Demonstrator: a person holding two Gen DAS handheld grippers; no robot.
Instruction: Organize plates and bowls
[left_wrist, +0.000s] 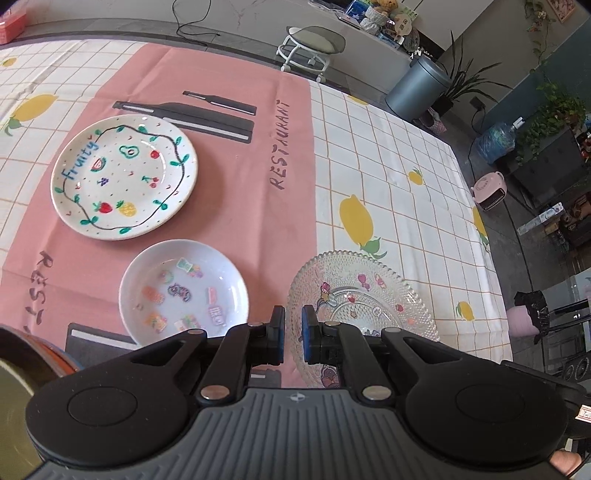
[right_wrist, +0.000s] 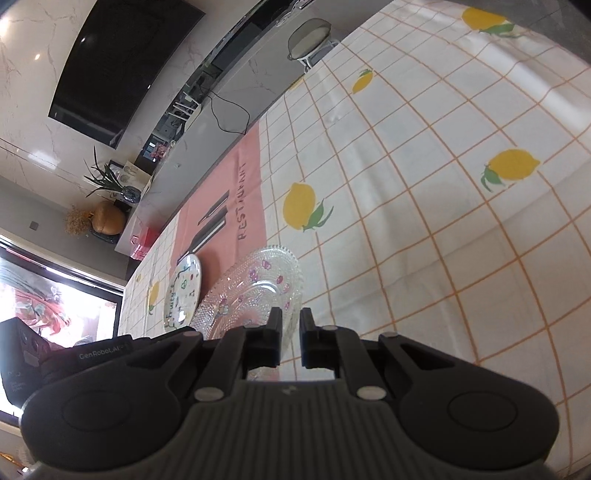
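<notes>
A: The fruit-painted plate (left_wrist: 123, 177) looks like glazed ceramic, glossy, with light glinting off its white face.

B: The small white dish (left_wrist: 183, 291) has the same smooth glaze, with colourful stickers or prints under the shine. And the clear one?

A: The pressed-glass plate (left_wrist: 360, 295) is transparent, its rim beaded and its surface knobbly with cut patterns.

B: The tablecloth (left_wrist: 388, 155) is matt cloth, creased in soft folds.

A: The left gripper (left_wrist: 293, 334) is matt black plastic with metal rivets and blue pads (left_wrist: 306, 332); its base is ribbed grey.
</notes>
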